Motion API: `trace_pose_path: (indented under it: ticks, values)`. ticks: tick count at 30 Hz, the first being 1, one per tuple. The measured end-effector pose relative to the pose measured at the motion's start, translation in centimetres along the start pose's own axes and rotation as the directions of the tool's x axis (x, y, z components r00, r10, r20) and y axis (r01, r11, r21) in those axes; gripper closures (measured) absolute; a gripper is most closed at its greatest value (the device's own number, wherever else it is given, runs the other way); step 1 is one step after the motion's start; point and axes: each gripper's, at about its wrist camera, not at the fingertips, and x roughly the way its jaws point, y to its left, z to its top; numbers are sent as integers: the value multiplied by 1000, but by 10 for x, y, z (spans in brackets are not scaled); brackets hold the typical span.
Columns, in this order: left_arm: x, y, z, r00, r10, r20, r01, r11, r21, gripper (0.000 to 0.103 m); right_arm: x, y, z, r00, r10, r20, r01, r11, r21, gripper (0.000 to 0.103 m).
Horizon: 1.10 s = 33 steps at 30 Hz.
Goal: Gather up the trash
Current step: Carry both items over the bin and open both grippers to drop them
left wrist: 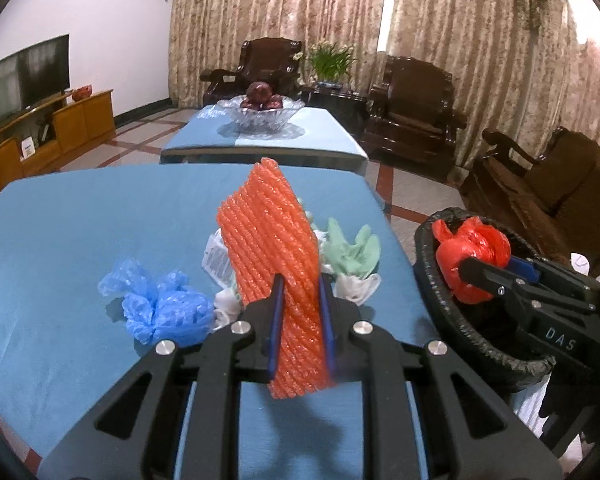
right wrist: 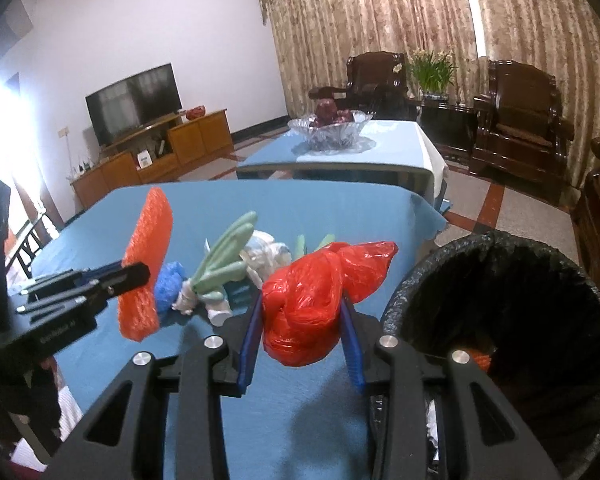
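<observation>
Orange foam net point(left wrist: 274, 264) was held upright in the left gripper point(left wrist: 302, 328), jaws closed on its lower half, above the near surface point(left wrist: 60, 240). Red plastic bag point(right wrist: 312, 304) was clamped in the right gripper point(right wrist: 302, 344), jaws part closed around the wad, just left of the black-lined bin point(right wrist: 540, 280). Both judged very light, soft and crushable; the bag slippery, best pinched at its bulk. Blue bag point(left wrist: 160, 308) and green-white scraps point(left wrist: 352, 256) were left mid-surface. Blue cloth, tiled floor, far table with fruit bowl point(left wrist: 260, 114), armchairs, curtains.
</observation>
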Motion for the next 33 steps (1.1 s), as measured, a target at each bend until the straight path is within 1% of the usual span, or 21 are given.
trace_pose_path:
  ticks: [5,11,17,20,24,29,33]
  values:
    - [-8,-17,5,1000,-22,18,21,999,24,87,-18,-6,5,999,-20,31,20,1000,2,67]
    - [-8,-38,7,998,-57,21,56,997,46,87,-36,-19,8,997,-51,60,51,999,8,67]
    - [-1,-70,12,992,-127,16,125,989,80,87,-55,-42,4,991,-110,75,108,994,30,67]
    - [6,-93,15,986,-168,10,166,980,107,87,-65,-62,1,985,-153,78,149,987,52,67]
    - [21,-127,21,973,-229,-1,227,964,141,87,-78,-92,-6,974,-216,75,210,974,82,67]
    - [40,-162,27,960,-280,0,276,945,177,87,-90,-125,-9,957,-280,78,270,956,116,67]
    - [54,-186,35,950,-312,4,305,934,188,87,-95,-149,-9,944,-319,83,306,941,141,67]
